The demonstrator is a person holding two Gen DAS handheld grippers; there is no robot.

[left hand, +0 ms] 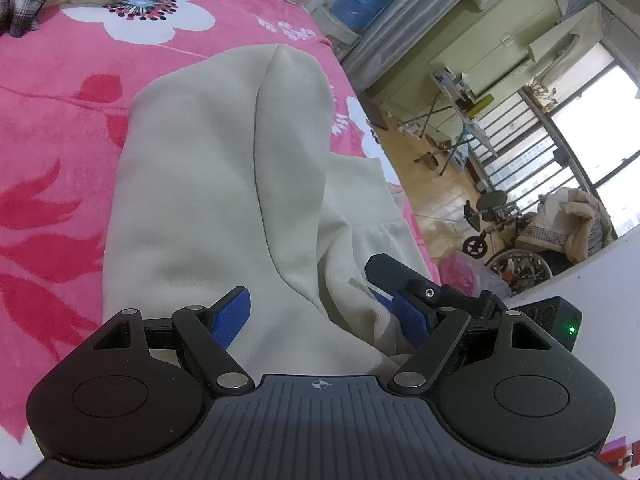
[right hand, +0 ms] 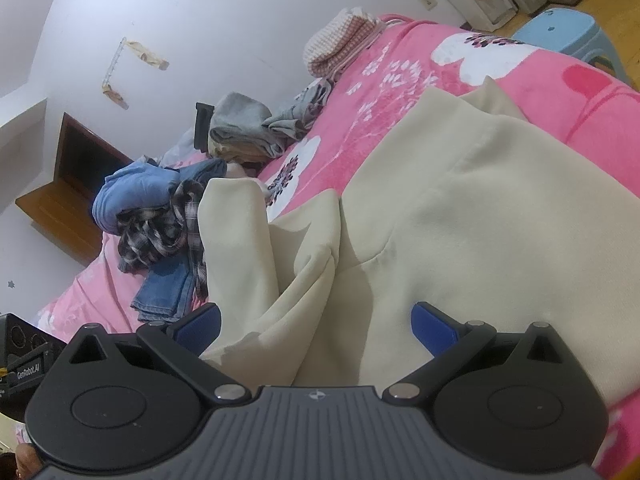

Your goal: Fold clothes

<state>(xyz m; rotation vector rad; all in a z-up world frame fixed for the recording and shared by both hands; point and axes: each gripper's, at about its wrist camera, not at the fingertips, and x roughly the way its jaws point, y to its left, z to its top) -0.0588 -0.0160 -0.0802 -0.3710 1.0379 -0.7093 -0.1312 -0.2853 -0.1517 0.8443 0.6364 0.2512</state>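
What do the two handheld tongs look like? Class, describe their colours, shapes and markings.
The left tongs and right tongs match: a ribbed dark-grey body with a small crosshair mark, two round black discs, black linkage arms with silver pins, and blue textured pads. A black box beside the right tongs reads "GenRoboLAI".

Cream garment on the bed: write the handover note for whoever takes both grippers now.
Left gripper: open, cloth between its pads, nothing pinched.
Right gripper: open, same.
Cream garment: on the pink blanket, one long fold down it, near end bunched.
Unfolded pile lies at the bed's far side.
Left: flatten the near end, finish folding, then the pile.
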